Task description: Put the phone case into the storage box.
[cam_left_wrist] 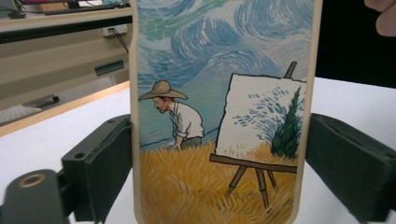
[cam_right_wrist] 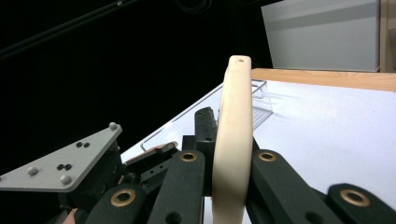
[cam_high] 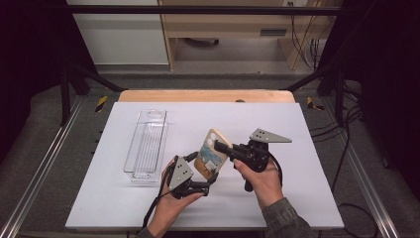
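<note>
Painted phone case [cam_high: 212, 154] held upright just right of the clear plastic tray [cam_high: 146, 145], left gripper [cam_high: 214, 177] clamped across its width, right gripper [cam_high: 218, 145] nipped on its edge; risks twisting or popping free under opposing pulls.

Both grippers are black: the left gripper [cam_high: 210, 179] and the right gripper [cam_high: 221, 147] each carry a grey three-cornered plate on top, studded with small dark screws. Brass-ringed holes mark the jaw links, seen in the right gripper view. A black cable trails from each body. The person's right forearm wears a grey-green sleeve [cam_high: 286, 220].
</note>
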